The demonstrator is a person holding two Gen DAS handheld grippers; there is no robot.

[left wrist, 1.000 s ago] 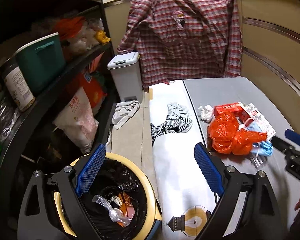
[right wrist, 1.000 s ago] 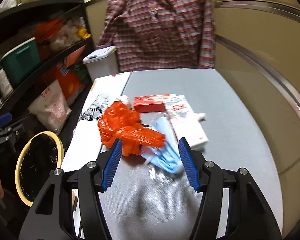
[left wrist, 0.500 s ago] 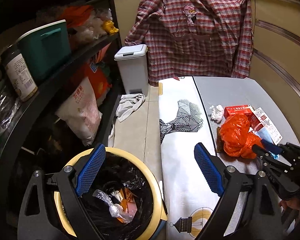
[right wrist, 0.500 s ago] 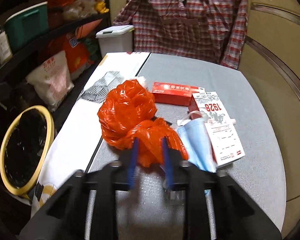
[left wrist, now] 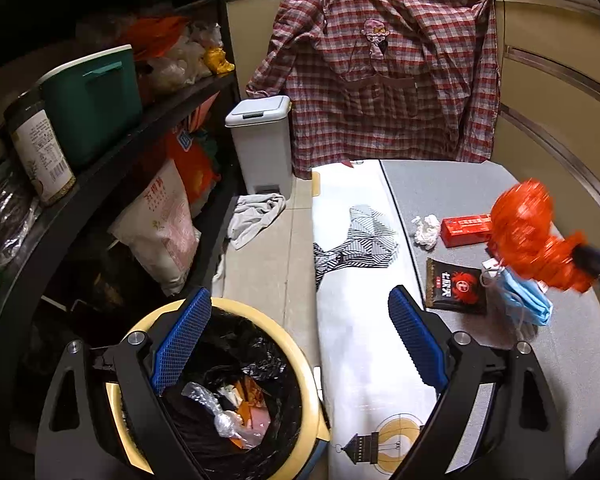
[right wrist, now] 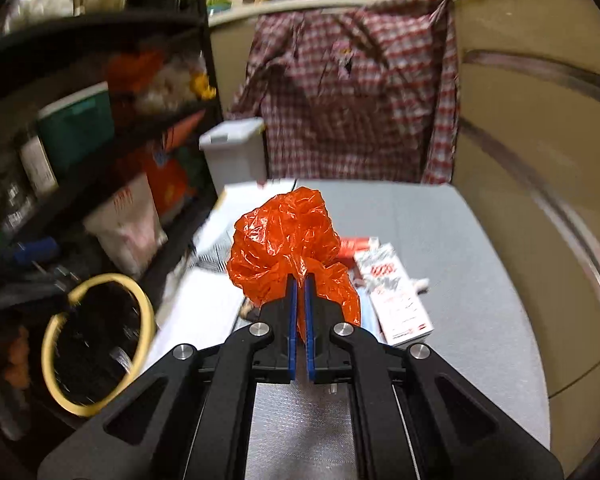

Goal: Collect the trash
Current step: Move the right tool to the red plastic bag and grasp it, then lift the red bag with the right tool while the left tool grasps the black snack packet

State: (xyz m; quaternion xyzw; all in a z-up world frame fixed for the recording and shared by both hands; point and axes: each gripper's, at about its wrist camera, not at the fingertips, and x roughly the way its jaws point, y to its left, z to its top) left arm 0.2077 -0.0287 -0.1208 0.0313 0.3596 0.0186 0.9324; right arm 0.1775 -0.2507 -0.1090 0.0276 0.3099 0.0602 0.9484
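Observation:
My right gripper is shut on a crumpled orange plastic bag and holds it above the grey table; the bag also shows in the left wrist view. My left gripper is open and empty, above a yellow-rimmed bin with a black liner and trash inside; the bin shows in the right wrist view at the left. On the table lie a black sachet, a blue face mask, a red box, a white tissue wad and a white carton.
A black shelf rack with a green box, jar and bags stands at the left. A white pedal bin and a hanging plaid shirt are at the back. A white patterned board borders the table. A rag lies on the floor.
My right gripper closed on the orange bag and lifted it off the table, uncovering the black sachet. My left gripper stayed open over the bin.

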